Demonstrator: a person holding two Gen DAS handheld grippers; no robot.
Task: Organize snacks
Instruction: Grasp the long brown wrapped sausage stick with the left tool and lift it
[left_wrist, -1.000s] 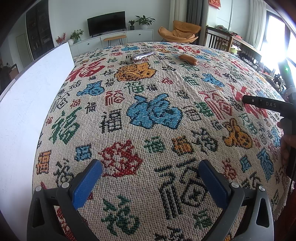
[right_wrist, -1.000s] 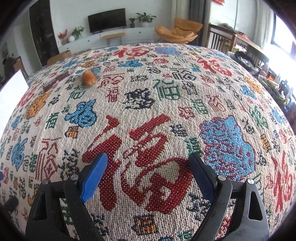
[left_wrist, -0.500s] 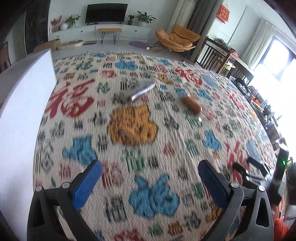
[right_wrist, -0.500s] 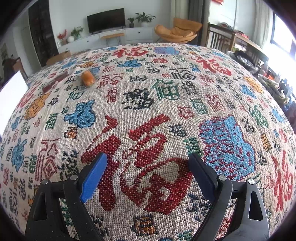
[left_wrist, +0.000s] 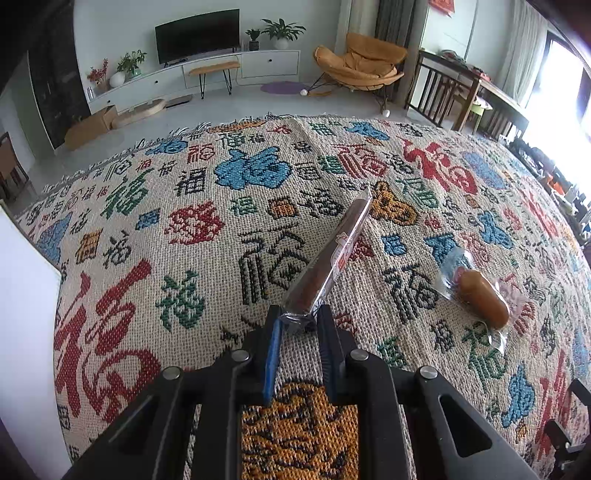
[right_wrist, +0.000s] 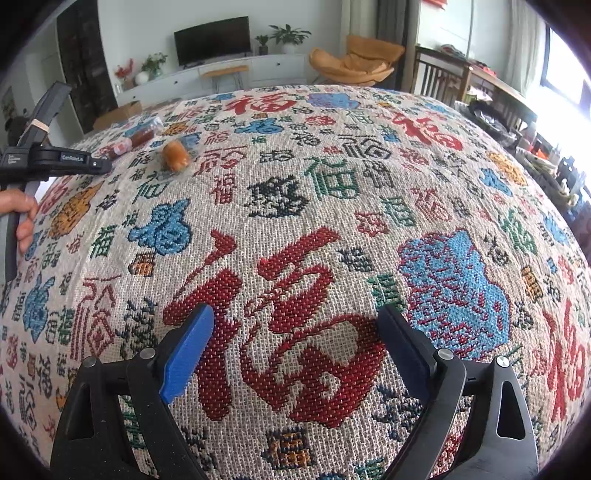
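Your left gripper (left_wrist: 298, 319) has just closed on the near end of 1 long wrapped snack stick (left_wrist: 334, 256), which points away up-right across the patterned cloth (left_wrist: 147, 258). 1 wrapped sausage (left_wrist: 482, 298) lies near its right. Your right gripper (right_wrist: 295, 339) hangs wide, empty.

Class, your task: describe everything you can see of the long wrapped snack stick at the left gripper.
The long snack stick is a slim dark reddish-brown stick sealed in clear, glossy wrap with a red-and-white label near its middle. It lies slanted on the patterned cloth, its flat sealed far end pointing away. Its near end sits between the fingers of the left gripper, whose jaws have just closed onto it. Nothing else touches it; a shorter wrapped sausage lies apart to its right.
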